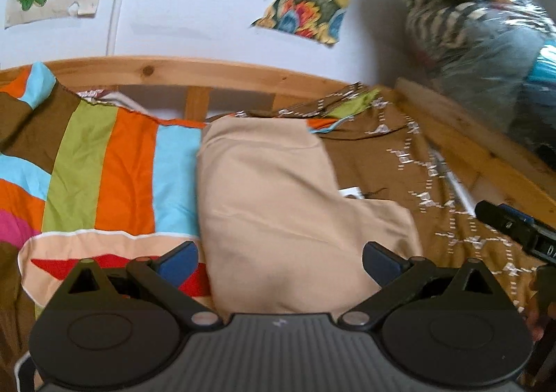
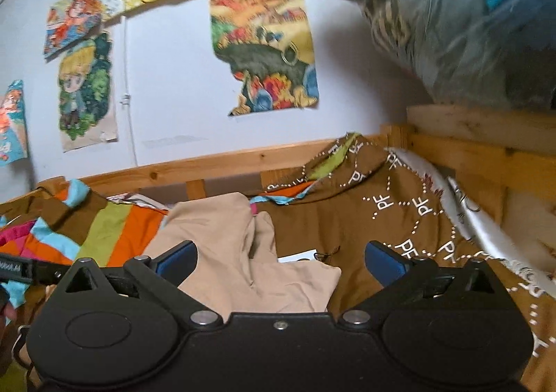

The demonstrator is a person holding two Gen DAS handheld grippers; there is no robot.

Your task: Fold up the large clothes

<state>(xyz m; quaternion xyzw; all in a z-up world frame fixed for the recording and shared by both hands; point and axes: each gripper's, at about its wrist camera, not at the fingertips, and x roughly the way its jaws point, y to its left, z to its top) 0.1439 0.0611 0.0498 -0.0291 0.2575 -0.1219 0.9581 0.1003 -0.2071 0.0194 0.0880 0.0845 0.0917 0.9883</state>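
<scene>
Beige garment (image 1: 278,204) is laid folded on the striped bedspread (image 1: 104,166), at 12 o'clock of the left tool (image 1: 279,261), held agape, empty. A hood-like fold is shown only from the right tool (image 2: 281,261), likewise agape, garment at 11 o'clock.

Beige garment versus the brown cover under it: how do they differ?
The beige garment is plain; the brown cover carries white dotted lines and letters. The garment lies folded in a compact stack; the cover spreads wide and bunches against the wooden frame. Both lie on the bed.
</scene>
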